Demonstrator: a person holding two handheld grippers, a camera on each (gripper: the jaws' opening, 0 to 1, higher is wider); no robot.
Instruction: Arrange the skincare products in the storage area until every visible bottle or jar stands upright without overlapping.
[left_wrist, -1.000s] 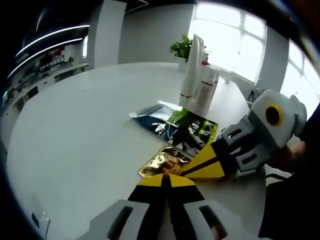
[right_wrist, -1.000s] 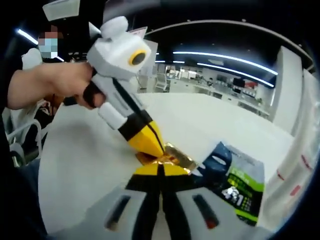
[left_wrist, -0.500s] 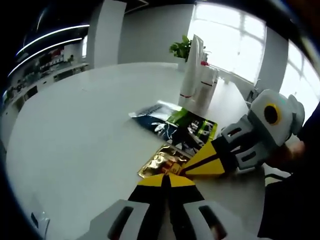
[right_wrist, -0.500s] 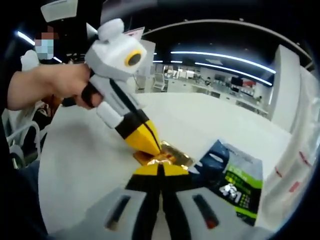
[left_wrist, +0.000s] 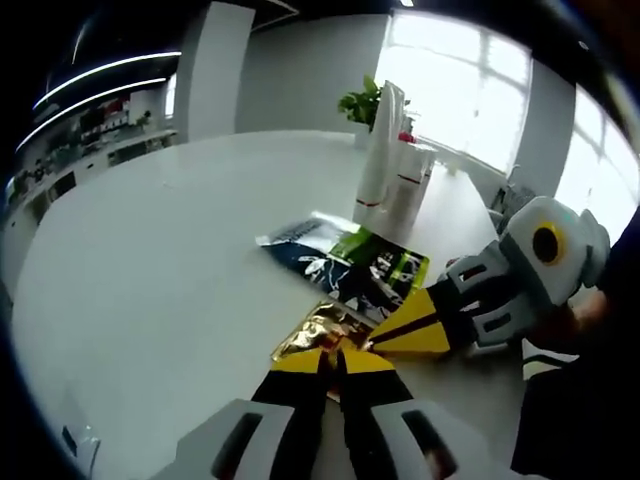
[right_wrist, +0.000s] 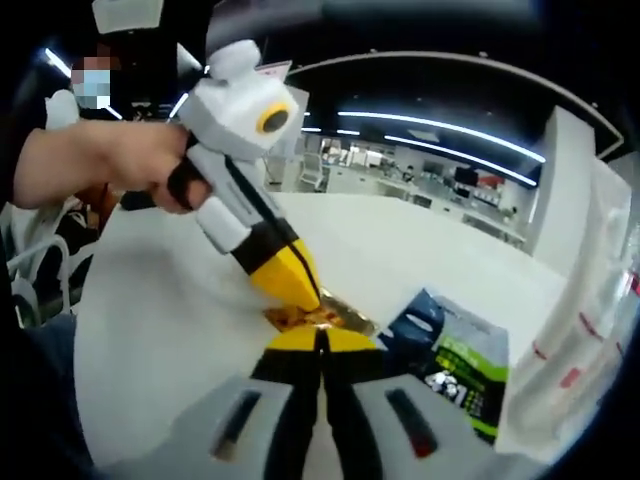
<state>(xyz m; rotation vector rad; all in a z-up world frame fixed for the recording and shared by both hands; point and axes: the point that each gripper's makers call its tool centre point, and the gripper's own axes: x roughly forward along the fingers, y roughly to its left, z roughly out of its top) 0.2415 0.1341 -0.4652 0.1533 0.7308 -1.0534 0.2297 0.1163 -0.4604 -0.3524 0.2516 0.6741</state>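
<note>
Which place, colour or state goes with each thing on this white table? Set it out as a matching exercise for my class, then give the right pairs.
Things:
1. gold sachet
2. dark blue and green pouch
3. white tubes
4. potted plant

Descriptions:
A. standing upright
B. at the table's far edge, by the window
C. lying flat, printed side up
D. at the closed tips of both tools

Pairs: 1-D, 2-C, 3-A, 4-B
</note>
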